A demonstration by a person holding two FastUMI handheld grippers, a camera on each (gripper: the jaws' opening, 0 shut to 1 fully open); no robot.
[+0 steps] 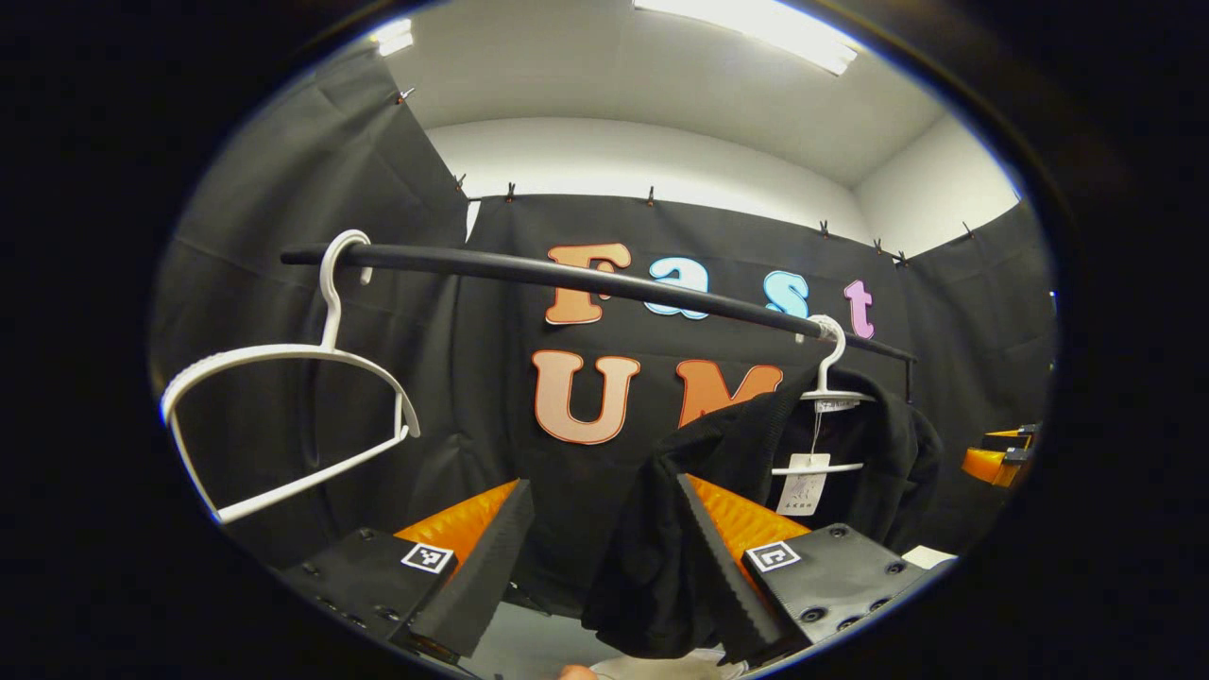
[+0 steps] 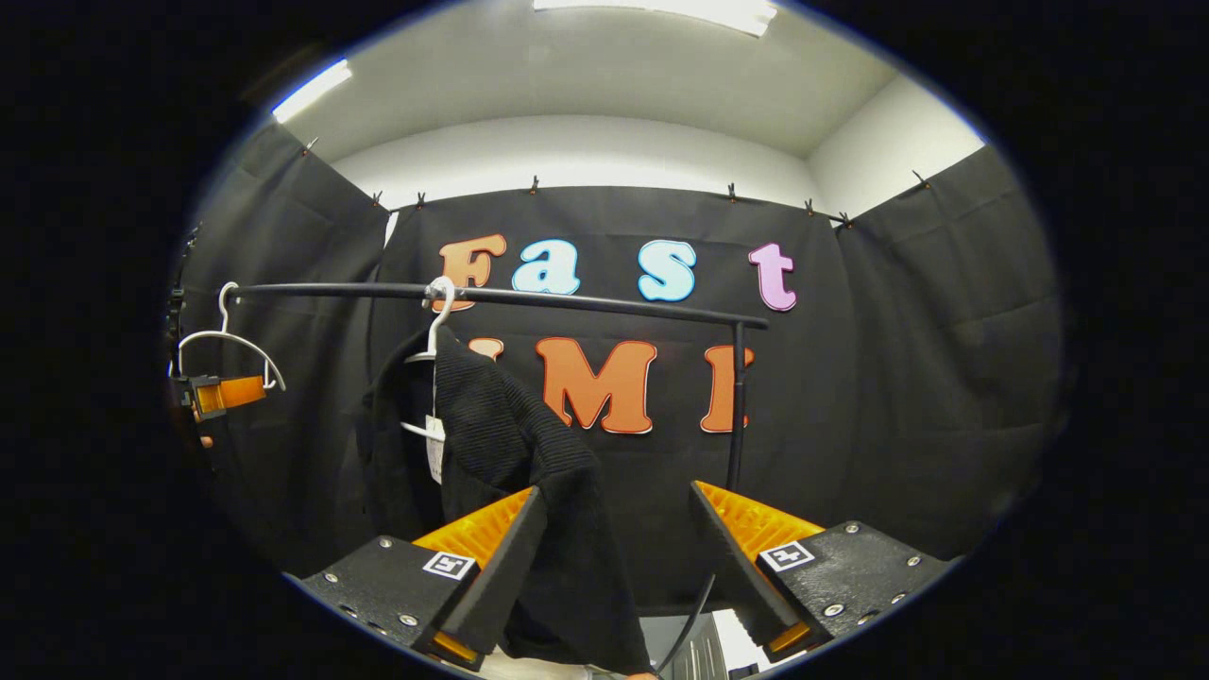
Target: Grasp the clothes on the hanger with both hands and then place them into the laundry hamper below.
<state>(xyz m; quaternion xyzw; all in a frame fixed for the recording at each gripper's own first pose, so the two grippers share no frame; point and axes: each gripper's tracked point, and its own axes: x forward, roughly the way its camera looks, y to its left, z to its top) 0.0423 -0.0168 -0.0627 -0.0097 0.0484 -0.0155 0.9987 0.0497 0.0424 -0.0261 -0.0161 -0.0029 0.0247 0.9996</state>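
Garment: a black top (image 1: pixel 850 444) hangs on a white hanger (image 1: pixel 829 373) at the far end of the black rail (image 1: pixel 586 279); the cloth looks dark and ribbed, and one sleeve is drawn out toward the camera.
Tag: a white paper tag (image 1: pixel 803 486) dangles at the neck opening on a thin string.
Left gripper: the left gripper (image 1: pixel 604 567) has its fingers spread wide; the drawn-out sleeve drapes between them against the inner face of one finger, and I cannot tell whether that counts as a grip.
Right gripper: the right gripper (image 2: pixel 614 576) is also spread wide; black cloth (image 2: pixel 567 567) hangs between its fingers, lying against one finger, apart from the other.
Spare hanger: an empty white hanger (image 1: pixel 283 416) hangs at the rail's near end.
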